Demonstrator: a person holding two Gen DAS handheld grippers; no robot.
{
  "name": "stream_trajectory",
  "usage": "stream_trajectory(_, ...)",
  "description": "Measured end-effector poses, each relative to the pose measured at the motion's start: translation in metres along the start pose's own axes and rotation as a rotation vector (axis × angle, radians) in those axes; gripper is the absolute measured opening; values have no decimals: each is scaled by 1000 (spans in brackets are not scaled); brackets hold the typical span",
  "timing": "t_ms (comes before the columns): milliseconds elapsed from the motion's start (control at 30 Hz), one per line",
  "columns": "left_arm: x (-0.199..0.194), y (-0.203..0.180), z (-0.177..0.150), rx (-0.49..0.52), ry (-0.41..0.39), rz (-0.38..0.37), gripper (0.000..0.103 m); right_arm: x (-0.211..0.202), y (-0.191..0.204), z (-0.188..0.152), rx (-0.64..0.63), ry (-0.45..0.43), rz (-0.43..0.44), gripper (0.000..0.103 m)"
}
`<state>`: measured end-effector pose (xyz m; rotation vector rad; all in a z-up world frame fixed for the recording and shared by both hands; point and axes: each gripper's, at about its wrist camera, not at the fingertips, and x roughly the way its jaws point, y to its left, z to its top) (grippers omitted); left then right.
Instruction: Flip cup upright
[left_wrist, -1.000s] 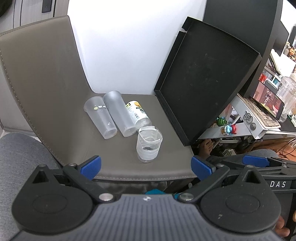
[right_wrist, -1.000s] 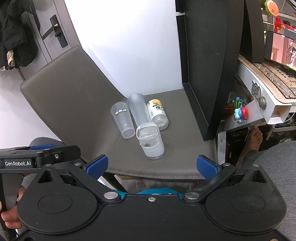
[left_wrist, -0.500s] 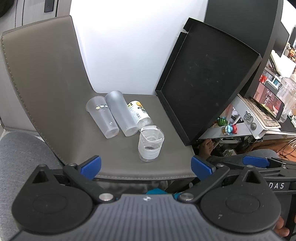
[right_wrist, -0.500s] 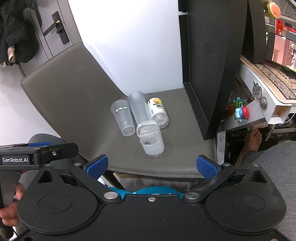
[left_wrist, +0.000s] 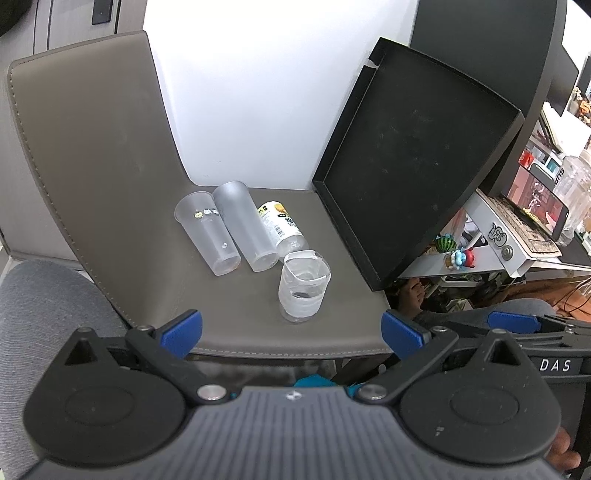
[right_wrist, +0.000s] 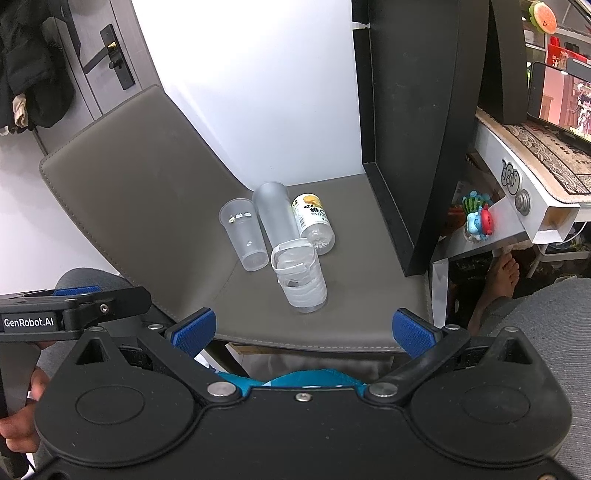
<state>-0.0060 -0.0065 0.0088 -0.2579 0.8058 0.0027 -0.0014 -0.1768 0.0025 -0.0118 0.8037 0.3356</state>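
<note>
A clear cup wrapped in white tape (left_wrist: 303, 288) stands upright near the front of the grey chair seat (left_wrist: 236, 317); it also shows in the right wrist view (right_wrist: 300, 278). Behind it lie a clear plastic cup (left_wrist: 207, 232) (right_wrist: 244, 236), a frosted cup (left_wrist: 245, 225) (right_wrist: 277, 218) and a labelled bottle (left_wrist: 282, 227) (right_wrist: 314, 223), all on their sides. My left gripper (left_wrist: 291, 332) is open and empty, short of the seat's front edge. My right gripper (right_wrist: 303, 332) is open and empty, also in front of the seat.
A black tray (left_wrist: 413, 166) leans upright at the seat's right side (right_wrist: 402, 129). The chair back (left_wrist: 85, 147) rises at left. A white desk with toys and a phone (right_wrist: 517, 184) stands at right. A bare foot (right_wrist: 498, 273) is on the floor.
Both grippers have pulled back and up slightly from the chair. The cups and the bottle have not moved.
</note>
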Motion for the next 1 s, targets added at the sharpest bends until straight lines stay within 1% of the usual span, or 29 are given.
stream_trajectory(1000,-2,1,-2,4,-3,2,102,4,2,-3,0,17,-10,103)
